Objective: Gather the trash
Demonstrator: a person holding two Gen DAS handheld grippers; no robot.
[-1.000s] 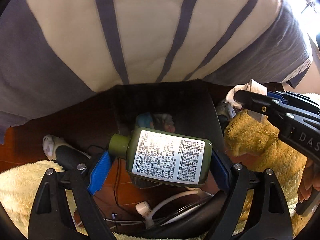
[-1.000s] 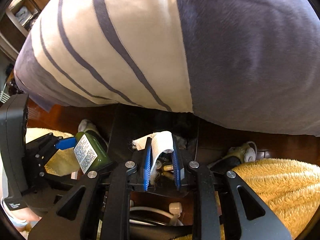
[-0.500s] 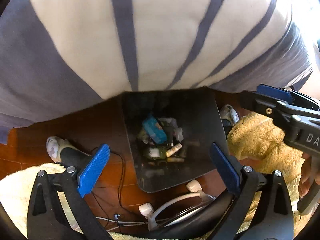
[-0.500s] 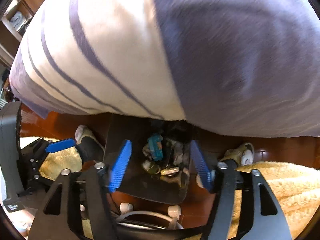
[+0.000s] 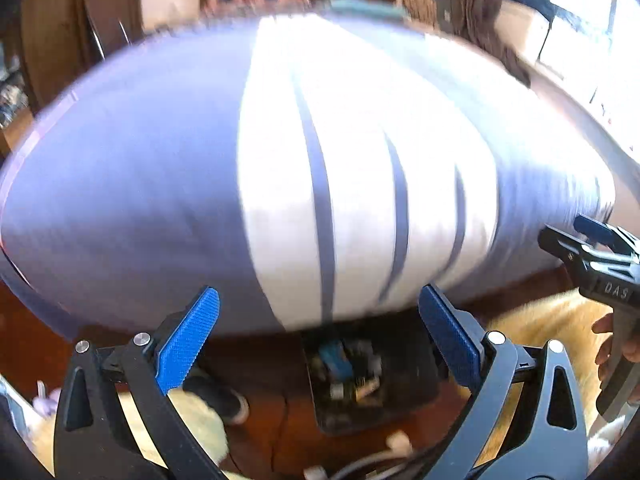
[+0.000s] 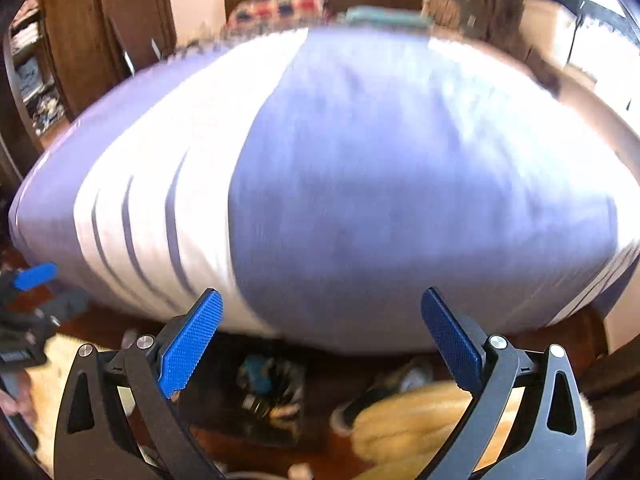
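A black trash bin (image 5: 404, 364) stands on the wooden floor below both grippers, with several bits of trash (image 5: 340, 364) lying in it, among them a blue piece. My left gripper (image 5: 318, 300) hangs above the bin, open and empty. My right gripper (image 6: 322, 294) is also above the bin (image 6: 224, 400); its jaws are opening and nothing is between them. Each gripper shows at the edge of the other's view. The picture is blurred by motion.
A bed with a grey-and-white striped cover (image 5: 320, 180) fills most of both views just behind the bin. A fluffy yellow rug (image 6: 420, 420) lies beside the bin. White plugs and cables (image 5: 400, 440) and a dark slipper (image 5: 224, 396) lie on the floor.
The left gripper let go of the green bottle and the right gripper let go of the white tissue over the bin. Both then rose and tilted up, so the bin looks smaller.
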